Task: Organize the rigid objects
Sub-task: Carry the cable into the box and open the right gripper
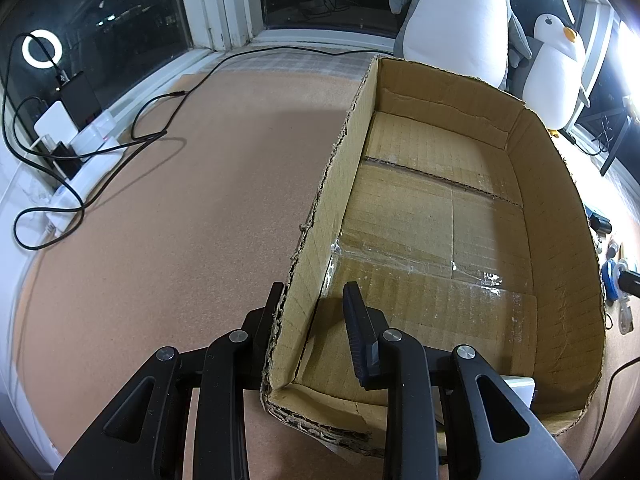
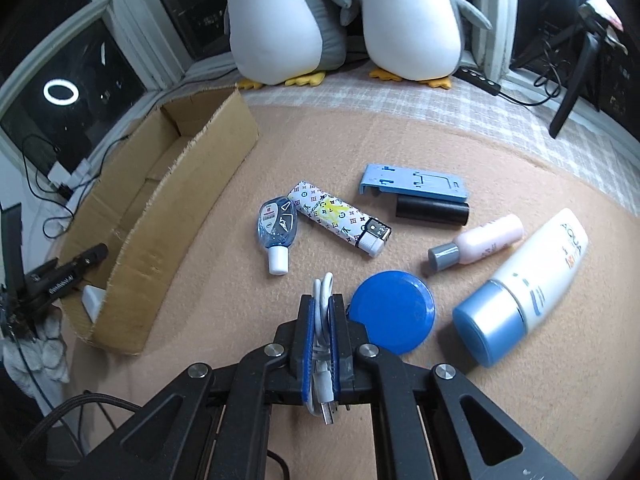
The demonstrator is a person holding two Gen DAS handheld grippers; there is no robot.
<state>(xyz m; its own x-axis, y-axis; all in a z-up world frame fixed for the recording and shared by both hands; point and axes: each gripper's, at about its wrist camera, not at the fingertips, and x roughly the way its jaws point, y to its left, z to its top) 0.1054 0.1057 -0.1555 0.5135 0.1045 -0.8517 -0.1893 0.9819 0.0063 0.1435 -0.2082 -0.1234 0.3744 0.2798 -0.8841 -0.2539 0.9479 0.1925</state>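
My left gripper (image 1: 314, 304) straddles the near left wall of an open cardboard box (image 1: 344, 152), one finger outside and one inside, with a gap at the inner finger. The box also shows in the right wrist view (image 2: 176, 208), with a small white object (image 2: 93, 298) in its near corner. My right gripper (image 2: 323, 304) is shut on a coiled white USB cable (image 2: 323, 320) above the mat. In front of it lie a blue round lid (image 2: 394, 312), a sanitizer bottle (image 2: 276, 232), a patterned lighter (image 2: 340, 216), a blue stand (image 2: 416, 182), a black cylinder (image 2: 432, 212), a pink bottle (image 2: 480, 244) and a sunscreen bottle (image 2: 524, 288).
Two plush penguins (image 2: 340, 20) stand at the back by the window. Cables and a power strip (image 1: 80, 152) lie at the left edge. The left gripper (image 2: 64, 272) shows at the box's near corner in the right wrist view. A tripod leg (image 2: 572, 88) stands at the right.
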